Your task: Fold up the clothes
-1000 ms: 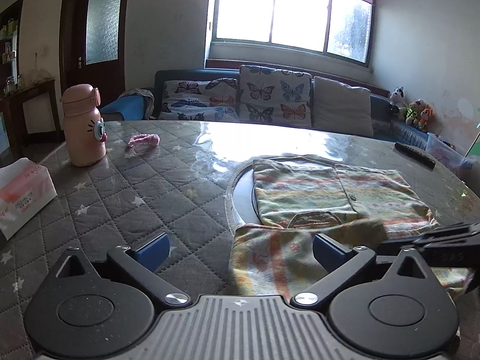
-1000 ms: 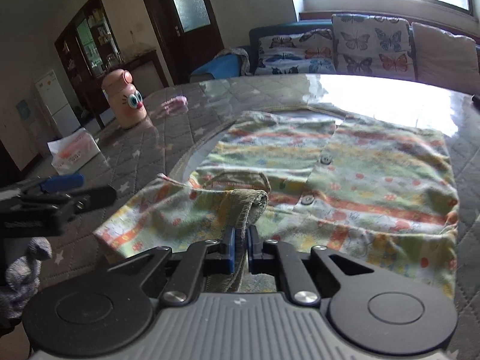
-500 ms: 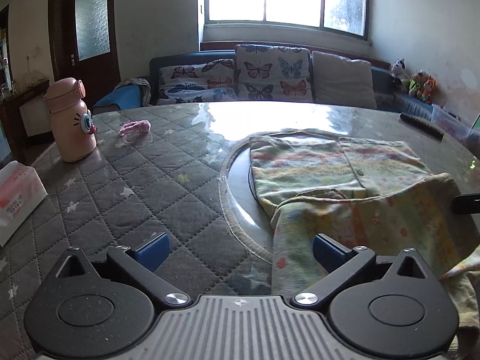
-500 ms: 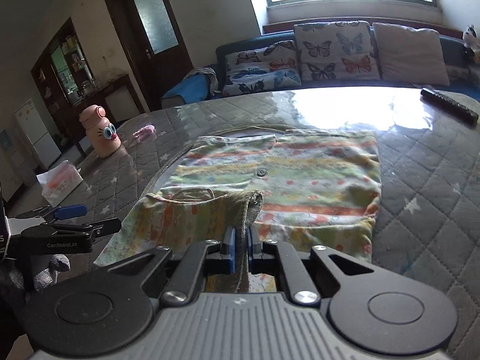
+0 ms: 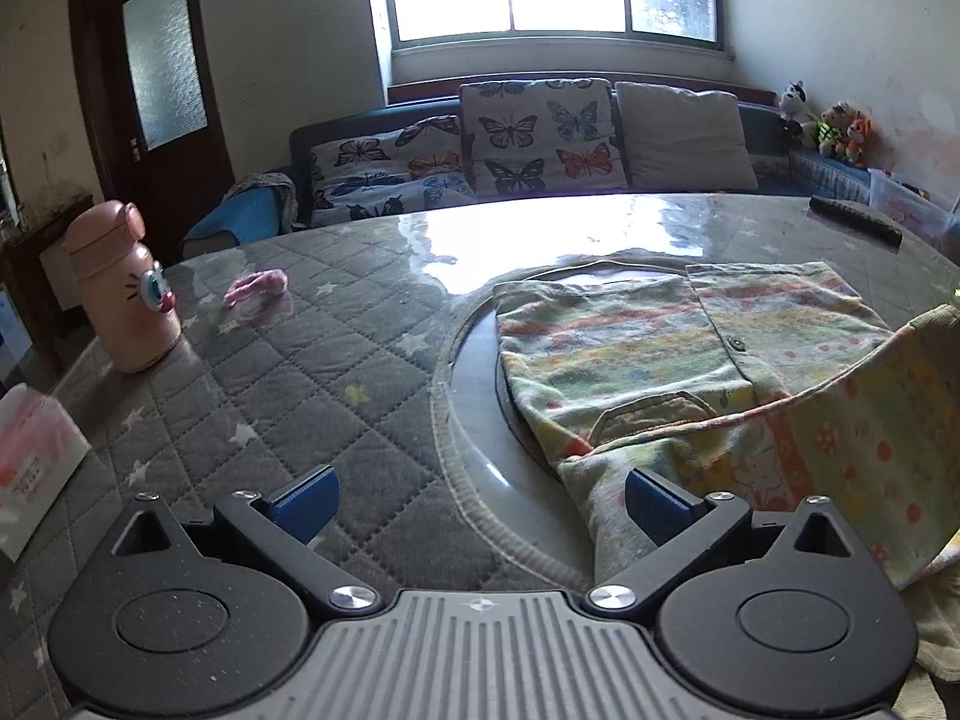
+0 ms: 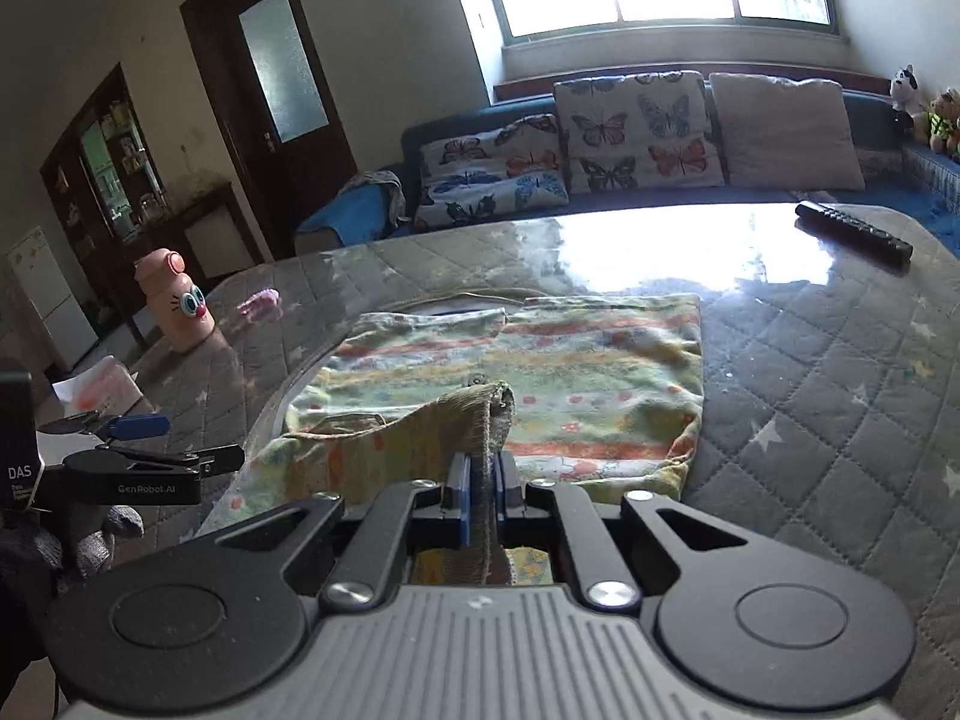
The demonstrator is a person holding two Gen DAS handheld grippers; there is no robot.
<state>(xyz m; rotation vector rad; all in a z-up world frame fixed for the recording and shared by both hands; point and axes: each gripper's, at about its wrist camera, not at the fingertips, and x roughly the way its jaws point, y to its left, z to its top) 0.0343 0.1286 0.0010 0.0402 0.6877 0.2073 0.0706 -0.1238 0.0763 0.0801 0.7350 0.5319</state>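
The pastel striped, patterned cotton baby shirt [image 6: 540, 372] lies on the quilted grey counter [image 6: 840, 396] — collar nearest, hem toward the sofa. The right gripper [image 6: 480, 495] pinches its raised sleeve cuff; the left gripper [image 5: 477, 495] has its jaws spread — empty.

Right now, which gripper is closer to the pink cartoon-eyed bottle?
Left. The left gripper hangs open over the quilted table near the pink cartoon-eyed bottle; the right gripper, shut on the striped shirt, sits farther away.
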